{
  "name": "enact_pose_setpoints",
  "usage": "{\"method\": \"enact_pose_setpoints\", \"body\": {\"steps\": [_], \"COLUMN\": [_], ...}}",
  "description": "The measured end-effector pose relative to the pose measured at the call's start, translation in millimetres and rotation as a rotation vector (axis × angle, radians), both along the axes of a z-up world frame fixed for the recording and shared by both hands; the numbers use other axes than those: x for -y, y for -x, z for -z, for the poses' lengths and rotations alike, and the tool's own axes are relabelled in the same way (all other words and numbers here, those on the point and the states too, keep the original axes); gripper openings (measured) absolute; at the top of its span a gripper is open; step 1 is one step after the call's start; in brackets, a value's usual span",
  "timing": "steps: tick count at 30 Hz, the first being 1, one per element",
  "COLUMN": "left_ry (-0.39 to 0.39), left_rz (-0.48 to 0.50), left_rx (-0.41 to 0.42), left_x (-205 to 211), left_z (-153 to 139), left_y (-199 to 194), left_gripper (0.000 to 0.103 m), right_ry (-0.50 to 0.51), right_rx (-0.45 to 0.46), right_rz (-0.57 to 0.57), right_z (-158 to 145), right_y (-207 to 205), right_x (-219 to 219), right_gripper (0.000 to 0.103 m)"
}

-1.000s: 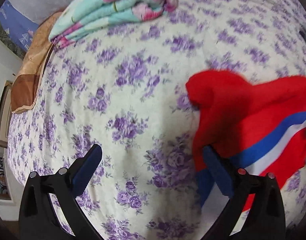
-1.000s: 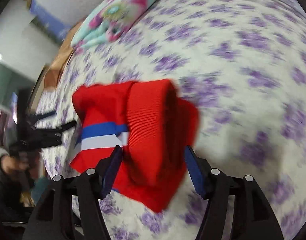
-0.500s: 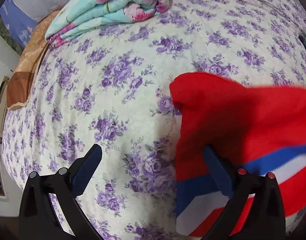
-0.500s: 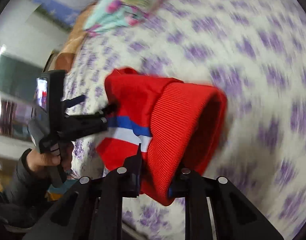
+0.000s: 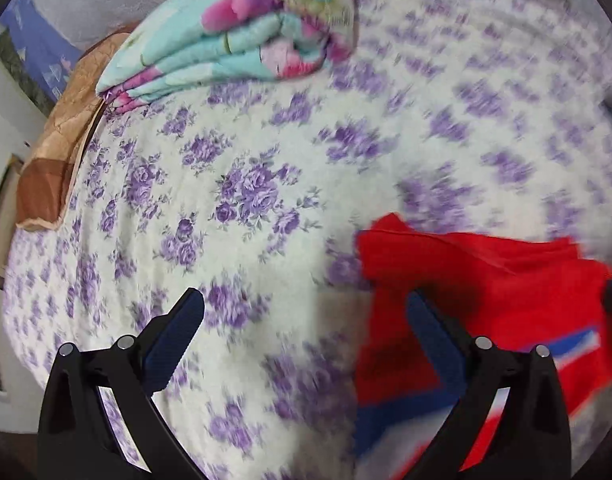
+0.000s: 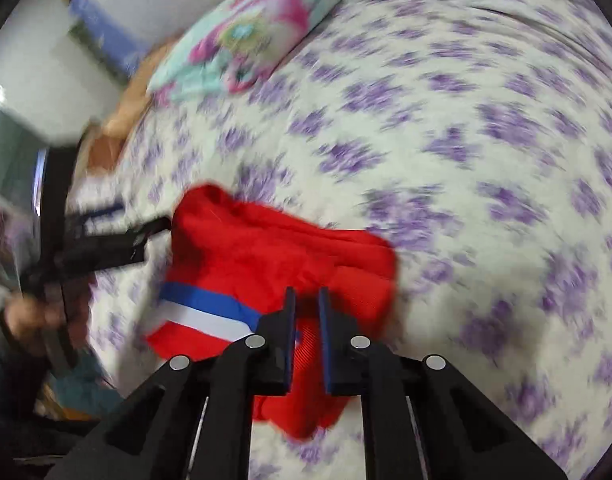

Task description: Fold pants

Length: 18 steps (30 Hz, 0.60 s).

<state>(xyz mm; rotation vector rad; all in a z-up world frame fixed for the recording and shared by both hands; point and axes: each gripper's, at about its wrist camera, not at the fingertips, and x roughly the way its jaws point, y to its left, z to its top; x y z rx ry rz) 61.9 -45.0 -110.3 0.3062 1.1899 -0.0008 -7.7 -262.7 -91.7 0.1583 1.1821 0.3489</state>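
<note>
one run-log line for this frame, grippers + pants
phase: grasp | right gripper: shut on red pants ribbed hem | left gripper: open, beside pants edge | surface: floral bedsheet

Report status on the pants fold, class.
Right claw shut on red pants. Left claw open, at pants' edge. Folded quilt well clear.
</note>
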Motion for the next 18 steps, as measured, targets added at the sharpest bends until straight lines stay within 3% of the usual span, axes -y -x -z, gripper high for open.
{"method": "enact_pose_setpoints", "body": {"steps": [2, 3, 6, 7, 8, 9, 12, 16, 18], "left_ry": [-0.09, -0.106, -0.064, -0.039, -0.008, 0.015, 0.119, 0.271, 0.295], "left_rz": [-0.002, 0.007, -0.018, -0.017, -0.017, -0.024, -0.038, 0.004, 0.025], "left_rx": [-0.023, -0.029, -0.03, -0.023, -0.017, -0.018, -0.021, -0.071, -0.119], "left_x": [2.8, 4.6, 0.2, -3.1, -9.0, -14.7, -31.0, -29.7, -20.5], "left_z": [25.9, 31.1, 19.9, 13.9, 6.7, 1.9, -10.1, -7.5, 4.3], "left_y": [-14.4, -17.3, -19.0, -16.7, -12.6, -8.6, 9.2, 35.7, 45.9], "left_gripper": [0.099, 0.099, 0.099, 0.099, 0.099, 0.099, 0.099, 0.098, 0.098], "right_ry": [0.099, 0.088, 0.097, 0.07, 0.063, 0.058, -0.007, 0.004, -0.031], "right_rx": [-0.033, -0.031, -0.006, 0.002, 0.009, 0.024, 0.028, -0.085, -0.115], "right_rz": [0.03, 0.047, 0.027, 0.037, 0.065, 0.103, 0.124, 0.083, 0.107], "right_z": [18.5, 23.4, 10.3, 2.1, -8.9, -16.4, -25.3, 8.9, 22.4], "right_y": [-5.9, -8.3, -6.1, -2.9, 3.0, 9.8, 26.9, 40.9, 44.1], "right_x": [-4.0, -0.7, -1.3, 3.2, 9.2, 17.5, 29.4, 16.4, 11.5], "right_gripper": [0.003, 0.003, 0.012, 0.036, 0.068, 0.076, 0.08, 0.081, 0.081]}}
